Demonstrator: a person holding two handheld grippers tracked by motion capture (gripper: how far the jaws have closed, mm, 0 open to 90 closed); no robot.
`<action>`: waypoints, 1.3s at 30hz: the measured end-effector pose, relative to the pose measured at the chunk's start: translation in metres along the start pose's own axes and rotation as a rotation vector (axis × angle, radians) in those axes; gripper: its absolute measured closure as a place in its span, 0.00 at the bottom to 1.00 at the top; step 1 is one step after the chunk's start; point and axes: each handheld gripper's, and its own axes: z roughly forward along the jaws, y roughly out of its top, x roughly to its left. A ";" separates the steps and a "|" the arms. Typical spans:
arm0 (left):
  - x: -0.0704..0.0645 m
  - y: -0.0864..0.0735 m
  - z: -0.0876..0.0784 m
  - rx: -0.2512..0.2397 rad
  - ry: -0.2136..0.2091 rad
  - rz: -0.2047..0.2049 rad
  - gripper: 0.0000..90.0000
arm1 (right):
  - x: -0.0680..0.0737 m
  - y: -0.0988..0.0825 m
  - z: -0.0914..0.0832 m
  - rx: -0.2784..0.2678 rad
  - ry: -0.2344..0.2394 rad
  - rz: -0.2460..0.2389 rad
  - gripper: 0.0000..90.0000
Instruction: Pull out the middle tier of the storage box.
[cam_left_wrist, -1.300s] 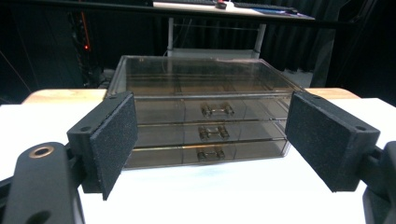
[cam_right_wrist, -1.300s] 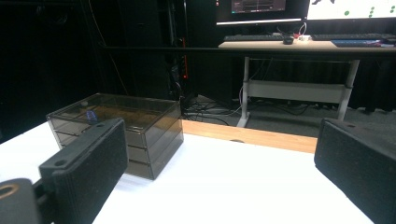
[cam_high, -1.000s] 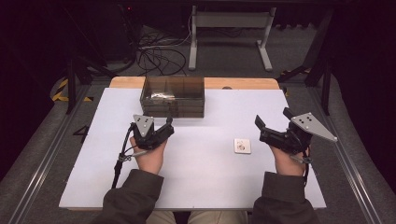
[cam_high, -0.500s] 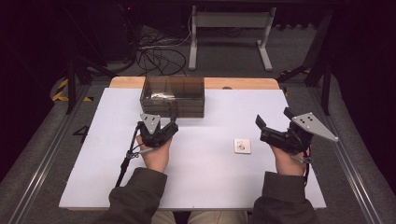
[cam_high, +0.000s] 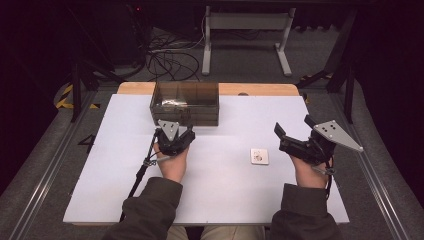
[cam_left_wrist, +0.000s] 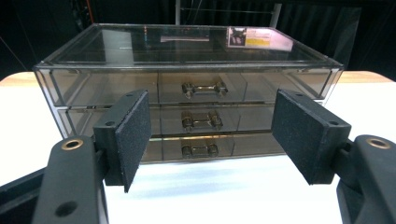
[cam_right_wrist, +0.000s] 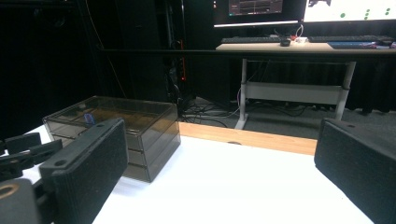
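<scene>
The drawer box (cam_left_wrist: 187, 98) is sitting at the table's far edge with all three drawers closed, while the left gripper (cam_left_wrist: 212, 135), its jaws narrowing with nothing between them, is lining up just before the box's drawer handles (cam_left_wrist: 201, 120), and the right gripper (cam_high: 295, 135) is hovering well to the right of the box, jaws spread.

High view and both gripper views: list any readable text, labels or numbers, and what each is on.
"4": dark floor mat left of the table.
Sticker on the lid of the drawer box: print too small to read.
Small white card on the table: marking too blurred to read.
Monitors in the right gripper view: content unreadable.
</scene>
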 end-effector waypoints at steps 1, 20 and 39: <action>0.000 -0.001 0.002 0.002 0.001 -0.002 0.33 | 0.000 0.000 0.000 0.000 0.000 0.000 0.04; -0.005 -0.010 0.029 0.043 0.027 0.008 0.40 | -0.002 0.000 0.001 0.001 -0.005 0.005 0.04; -0.005 -0.017 0.051 0.099 0.061 0.026 0.51 | -0.002 -0.001 0.003 0.010 -0.005 0.007 0.04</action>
